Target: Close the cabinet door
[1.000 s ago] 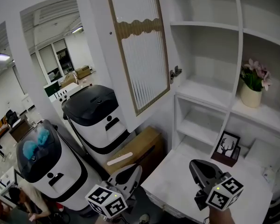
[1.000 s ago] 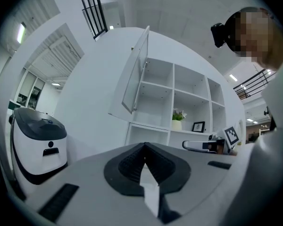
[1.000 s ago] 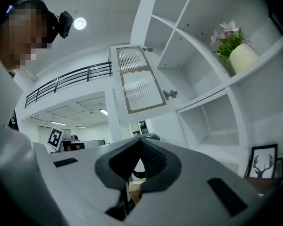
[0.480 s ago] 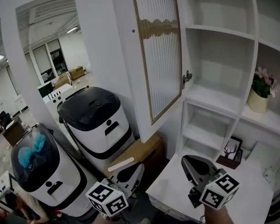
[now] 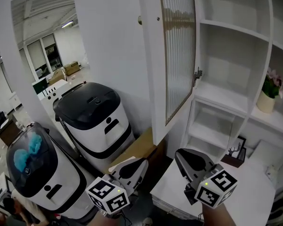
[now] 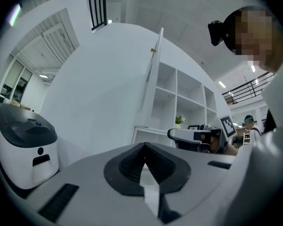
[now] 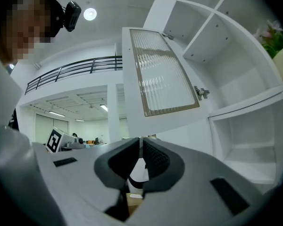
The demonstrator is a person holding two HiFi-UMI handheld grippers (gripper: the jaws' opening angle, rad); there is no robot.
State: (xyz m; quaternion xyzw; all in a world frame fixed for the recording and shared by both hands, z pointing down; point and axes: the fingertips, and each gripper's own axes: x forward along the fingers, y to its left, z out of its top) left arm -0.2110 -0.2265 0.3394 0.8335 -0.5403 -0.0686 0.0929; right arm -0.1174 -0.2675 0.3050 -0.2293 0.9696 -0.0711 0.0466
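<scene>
Head view shows the white cabinet [image 5: 236, 55] with its ribbed-glass cabinet door [image 5: 179, 46] swung open, standing out from the cabinet's left edge. Below the cabinet, clear of the door, the left gripper [image 5: 142, 163] and right gripper [image 5: 180, 154] point level, both pairs of jaws pressed together on nothing.

Flower pot [image 5: 266, 102] on the shelf [image 5: 279, 120]; framed picture [image 5: 234, 149] on the counter [image 5: 259, 197].
</scene>
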